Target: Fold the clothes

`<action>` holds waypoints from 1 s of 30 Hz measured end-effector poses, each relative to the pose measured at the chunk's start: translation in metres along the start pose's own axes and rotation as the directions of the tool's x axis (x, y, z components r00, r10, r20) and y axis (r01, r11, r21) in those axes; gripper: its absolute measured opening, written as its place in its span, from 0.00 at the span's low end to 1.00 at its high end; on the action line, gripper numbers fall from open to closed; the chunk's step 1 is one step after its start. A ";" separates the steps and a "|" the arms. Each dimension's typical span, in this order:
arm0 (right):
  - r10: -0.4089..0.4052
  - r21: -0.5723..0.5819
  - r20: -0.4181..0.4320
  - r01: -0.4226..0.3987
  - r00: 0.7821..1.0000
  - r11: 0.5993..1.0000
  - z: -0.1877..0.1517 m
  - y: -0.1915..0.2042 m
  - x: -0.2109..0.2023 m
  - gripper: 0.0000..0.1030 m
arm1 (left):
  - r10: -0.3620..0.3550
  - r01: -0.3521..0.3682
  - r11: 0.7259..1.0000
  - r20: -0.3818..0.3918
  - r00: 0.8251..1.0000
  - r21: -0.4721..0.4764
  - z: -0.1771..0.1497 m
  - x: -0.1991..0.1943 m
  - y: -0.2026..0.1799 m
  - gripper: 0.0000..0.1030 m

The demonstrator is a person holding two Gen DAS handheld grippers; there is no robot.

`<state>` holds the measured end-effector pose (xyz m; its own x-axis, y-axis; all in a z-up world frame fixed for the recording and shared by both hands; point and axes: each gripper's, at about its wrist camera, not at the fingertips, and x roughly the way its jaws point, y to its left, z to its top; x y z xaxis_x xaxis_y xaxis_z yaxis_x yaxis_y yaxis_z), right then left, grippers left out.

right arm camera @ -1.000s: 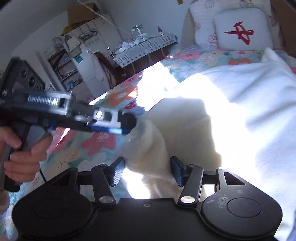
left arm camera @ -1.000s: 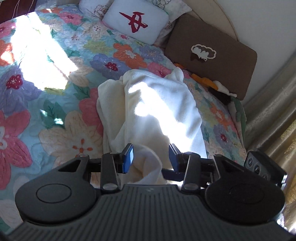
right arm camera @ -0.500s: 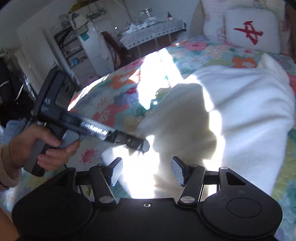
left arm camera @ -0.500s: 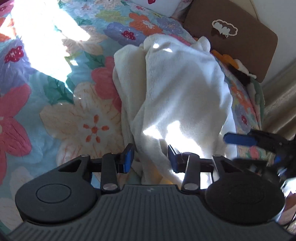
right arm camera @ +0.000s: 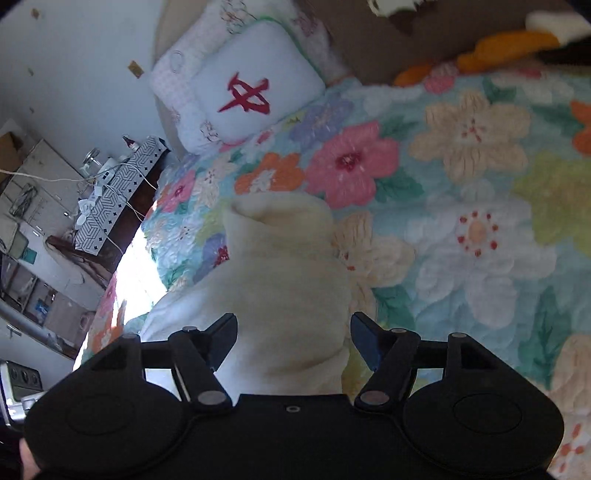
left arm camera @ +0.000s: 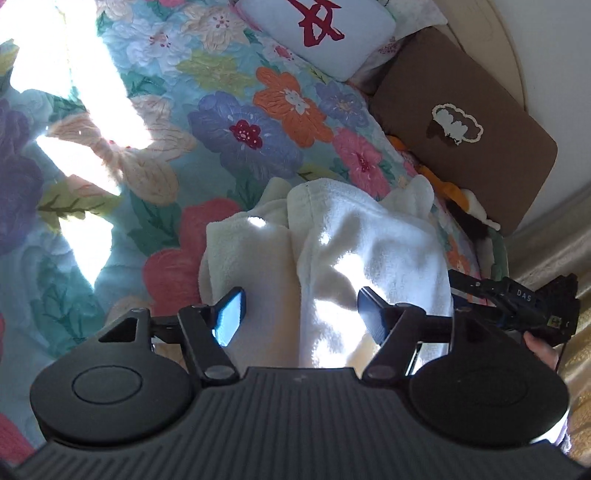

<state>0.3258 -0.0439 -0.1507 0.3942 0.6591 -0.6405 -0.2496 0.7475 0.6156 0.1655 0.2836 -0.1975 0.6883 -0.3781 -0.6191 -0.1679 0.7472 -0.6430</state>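
Note:
A cream-white fleece garment (left arm camera: 354, 258) lies bunched lengthwise on the floral bedspread (left arm camera: 236, 129). My left gripper (left arm camera: 301, 319) is open, its blue-padded fingers straddling the garment's near end without closing on it. The right gripper's body (left arm camera: 517, 306) shows at the right edge of the left wrist view, beside the garment. In the right wrist view the garment (right arm camera: 284, 280) runs away from me, and my right gripper (right arm camera: 293, 339) is open with the garment's near end between its fingers.
A white pillow with a red mark (left arm camera: 317, 33) and a brown cushion (left arm camera: 461, 125) lie at the bed's head. An orange plush toy (right arm camera: 498, 48) lies by the cushion. A patterned side table (right arm camera: 114, 188) and shelves stand left of the bed.
Both grippers have moved along the garment and turned. The left gripper's fingers have opened wider. The garment now lies in a narrower, bunched strip.

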 end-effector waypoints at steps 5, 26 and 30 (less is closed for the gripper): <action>0.089 -0.004 0.056 -0.089 0.995 0.996 -0.005 -0.006 0.028 0.58 | -0.086 0.086 0.996 0.003 0.996 0.012 0.012 0.026 0.006 0.06; -0.032 -0.485 0.171 0.113 0.985 0.867 -0.003 0.062 0.022 0.41 | -0.033 0.010 0.989 0.156 0.987 0.144 0.002 -0.010 -0.007 0.05; -0.050 -0.572 0.178 0.145 0.983 0.807 -0.002 0.089 0.029 0.41 | 0.126 -0.140 0.979 0.098 0.987 0.151 -0.001 0.000 -0.005 0.05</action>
<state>0.3135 0.0417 -0.1152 0.5576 0.5953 -0.5785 -0.6503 0.7464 0.1412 0.1653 0.2789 -0.1948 0.7275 -0.2258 -0.6479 -0.1538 0.8666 -0.4748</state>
